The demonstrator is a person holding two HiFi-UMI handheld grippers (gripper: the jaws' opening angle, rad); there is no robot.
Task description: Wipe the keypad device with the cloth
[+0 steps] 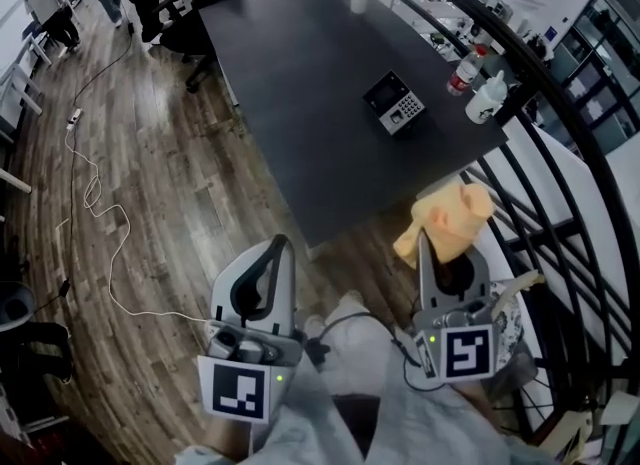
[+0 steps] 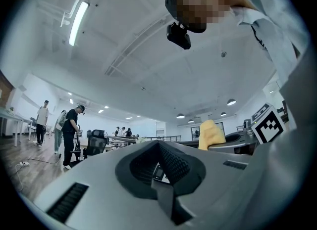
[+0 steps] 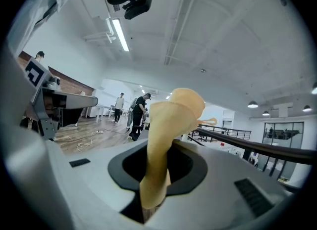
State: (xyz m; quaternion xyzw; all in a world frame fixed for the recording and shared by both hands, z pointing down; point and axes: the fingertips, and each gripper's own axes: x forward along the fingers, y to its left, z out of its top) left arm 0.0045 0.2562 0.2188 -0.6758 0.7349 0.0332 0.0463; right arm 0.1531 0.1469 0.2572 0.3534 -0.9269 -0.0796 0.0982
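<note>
Pointing forward — cloth (image 1: 447, 218) along right gripper (image 1: 425, 248)

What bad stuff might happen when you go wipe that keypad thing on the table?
1. The right gripper pinches just a narrow fold of the cloth, so rubbing might tug it loose.
2. The keypad device sits free on the table with two bottles close beside it near the edge. A hard wipe might shove it into them, unless the empty left gripper steadies it.
</note>
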